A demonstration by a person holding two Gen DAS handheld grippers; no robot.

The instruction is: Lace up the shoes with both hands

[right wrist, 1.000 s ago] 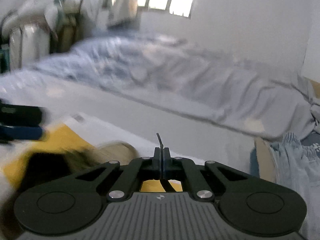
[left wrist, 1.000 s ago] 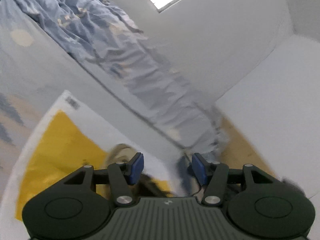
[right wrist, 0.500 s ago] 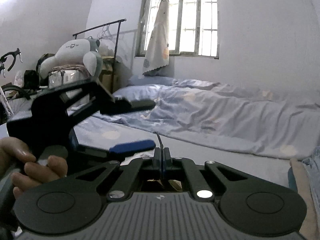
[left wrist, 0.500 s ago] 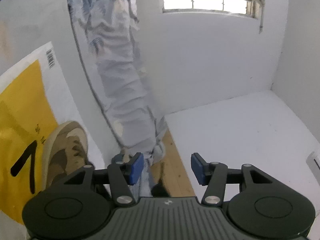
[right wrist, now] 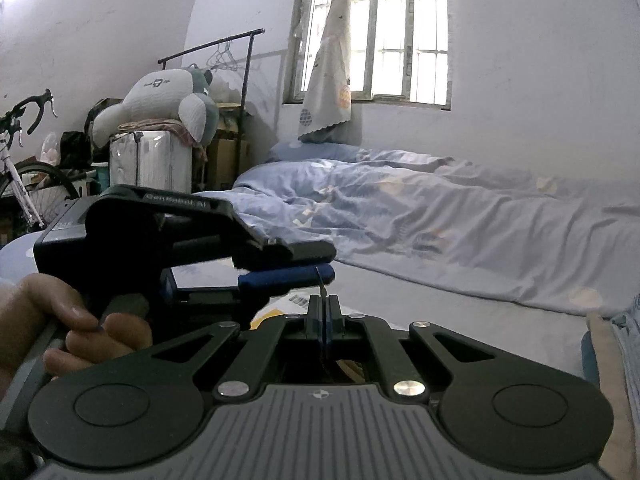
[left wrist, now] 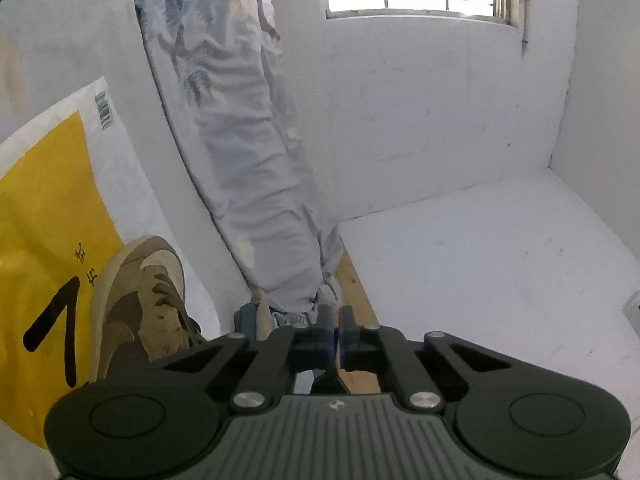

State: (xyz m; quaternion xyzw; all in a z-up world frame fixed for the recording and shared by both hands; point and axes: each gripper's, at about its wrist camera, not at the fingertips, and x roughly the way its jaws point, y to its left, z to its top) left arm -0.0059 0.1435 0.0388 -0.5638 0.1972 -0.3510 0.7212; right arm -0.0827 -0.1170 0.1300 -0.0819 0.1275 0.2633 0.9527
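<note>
A tan and brown shoe (left wrist: 140,304) lies on a yellow and white bag (left wrist: 48,220) at the left of the left wrist view. My left gripper (left wrist: 335,332) is closing, its blue pads together, and nothing shows between them here. The right wrist view has my right gripper (right wrist: 322,312) shut on a thin dark lace (right wrist: 320,284) that sticks up from its pads. The left gripper (right wrist: 328,266), rolled on its side in a person's hand (right wrist: 80,320), reaches in from the left. Its pad end meets the lace tip; whether the tip is pinched is hidden.
A bed with a pale blue duvet (right wrist: 400,208) fills the room's middle under a barred window. A bicycle (right wrist: 24,160), a big plush toy (right wrist: 160,96) and a clothes rack stand at the back left. A wooden strip (left wrist: 356,280) runs along the white floor.
The left gripper's jaws went from wide apart to together. It also rolled and sank a little toward the lace tip. The right gripper swung, then held still, shut throughout.
</note>
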